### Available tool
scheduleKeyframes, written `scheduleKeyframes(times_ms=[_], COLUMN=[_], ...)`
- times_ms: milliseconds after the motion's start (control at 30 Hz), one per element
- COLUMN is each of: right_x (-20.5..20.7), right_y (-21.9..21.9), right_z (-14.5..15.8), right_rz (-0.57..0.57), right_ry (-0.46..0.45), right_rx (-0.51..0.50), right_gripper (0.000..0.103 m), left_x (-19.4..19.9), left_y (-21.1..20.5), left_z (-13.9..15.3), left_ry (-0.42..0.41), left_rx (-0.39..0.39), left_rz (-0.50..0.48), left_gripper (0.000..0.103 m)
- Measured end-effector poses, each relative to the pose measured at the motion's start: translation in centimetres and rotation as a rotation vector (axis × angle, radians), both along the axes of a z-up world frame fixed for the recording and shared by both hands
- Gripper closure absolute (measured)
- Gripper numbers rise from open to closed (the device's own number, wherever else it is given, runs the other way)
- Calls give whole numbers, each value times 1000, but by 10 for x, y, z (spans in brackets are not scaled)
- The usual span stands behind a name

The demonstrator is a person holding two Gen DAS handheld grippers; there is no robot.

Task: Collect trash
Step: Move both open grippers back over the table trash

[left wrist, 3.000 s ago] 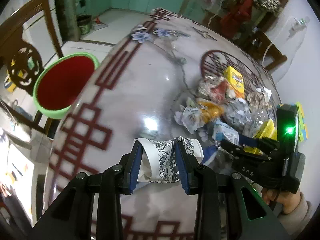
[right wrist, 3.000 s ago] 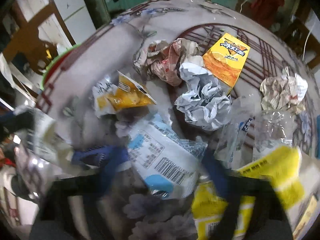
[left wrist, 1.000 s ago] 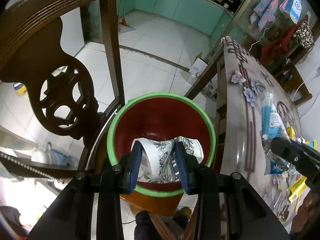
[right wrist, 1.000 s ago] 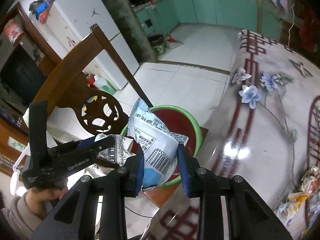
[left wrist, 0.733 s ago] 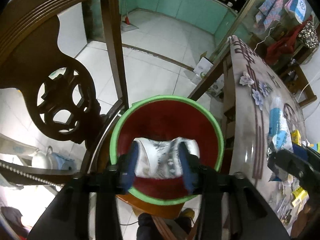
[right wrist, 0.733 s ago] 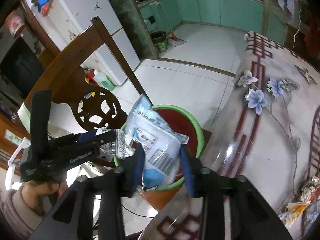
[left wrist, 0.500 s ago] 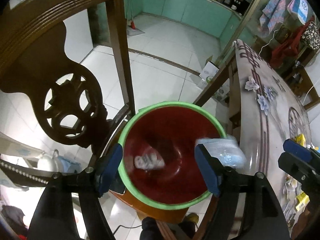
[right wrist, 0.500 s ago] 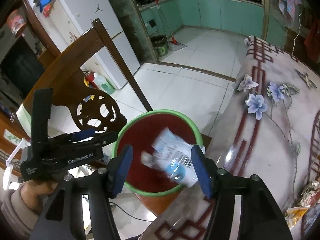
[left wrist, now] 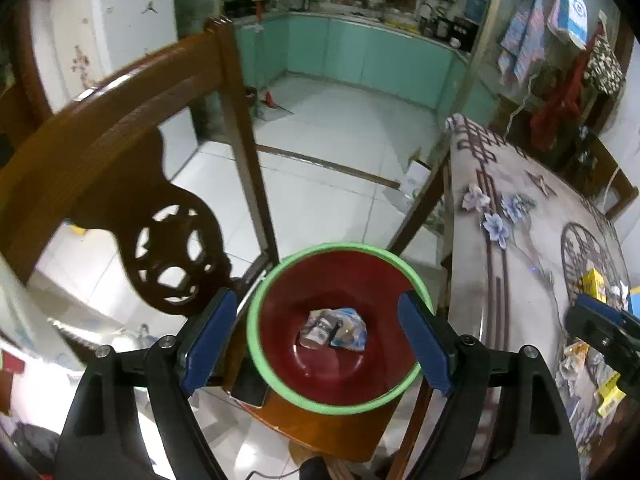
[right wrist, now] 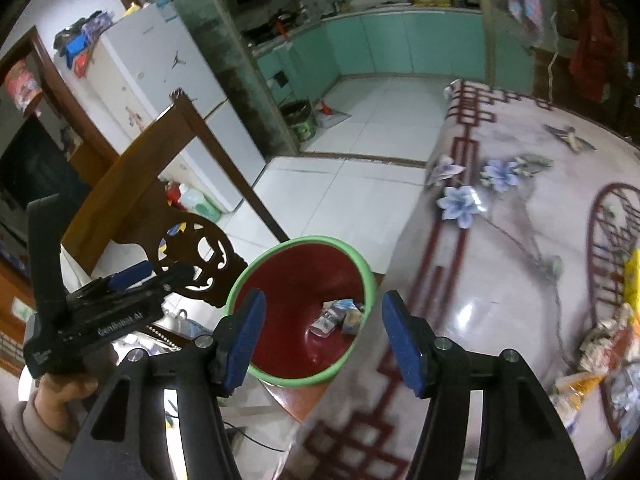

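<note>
A red bin with a green rim [left wrist: 256, 312] stands on a wooden chair seat beside the table. A crumpled printed paper cup and a blue-white wrapper [left wrist: 334, 328] lie at its bottom, also seen in the right wrist view [right wrist: 338, 316]. My left gripper [left wrist: 315, 295] hangs above the bin, its jaws opening with nothing between them. My right gripper [right wrist: 324, 296] is open and empty over the bin's rim [right wrist: 236, 292] and the table edge. Each gripper shows in the other's view: the left gripper [right wrist: 168, 274] at left, the right gripper [left wrist: 588, 316] at right.
The carved wooden chair back [left wrist: 120, 160] rises left of the bin. The patterned table [left wrist: 500, 320] runs along the right, with several pieces of trash [right wrist: 608, 344] further along it. A hand [right wrist: 60, 396] holds the left gripper. White tiled floor lies beyond.
Both grippers opened: the paper cup and the blue-white wrapper dropped into the bin and now lie at its bottom. Both grippers have risen a little above the bin.
</note>
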State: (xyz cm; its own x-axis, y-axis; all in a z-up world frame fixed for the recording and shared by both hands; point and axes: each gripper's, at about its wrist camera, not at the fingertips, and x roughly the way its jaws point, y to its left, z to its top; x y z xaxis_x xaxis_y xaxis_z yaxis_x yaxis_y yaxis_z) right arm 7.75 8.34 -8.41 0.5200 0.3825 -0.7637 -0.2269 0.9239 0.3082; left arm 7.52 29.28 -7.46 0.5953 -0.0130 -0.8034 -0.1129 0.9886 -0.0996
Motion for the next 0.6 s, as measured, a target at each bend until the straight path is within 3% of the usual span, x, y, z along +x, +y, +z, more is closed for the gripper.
scheduleKeyframes(times_ms=[233, 600], right_x=[-37, -107], right_y=[-32, -109], right_z=[18, 22], right_rz=[-20, 11], right_ry=[-60, -98], right_rx=[-48, -171], right_gripper=[44, 44], left_x=[-24, -63], left_y=[-4, -111], left_z=[23, 53], left_ry=[-41, -110], left_rx=[37, 52], left_rz=[57, -19], left_gripper=[20, 19])
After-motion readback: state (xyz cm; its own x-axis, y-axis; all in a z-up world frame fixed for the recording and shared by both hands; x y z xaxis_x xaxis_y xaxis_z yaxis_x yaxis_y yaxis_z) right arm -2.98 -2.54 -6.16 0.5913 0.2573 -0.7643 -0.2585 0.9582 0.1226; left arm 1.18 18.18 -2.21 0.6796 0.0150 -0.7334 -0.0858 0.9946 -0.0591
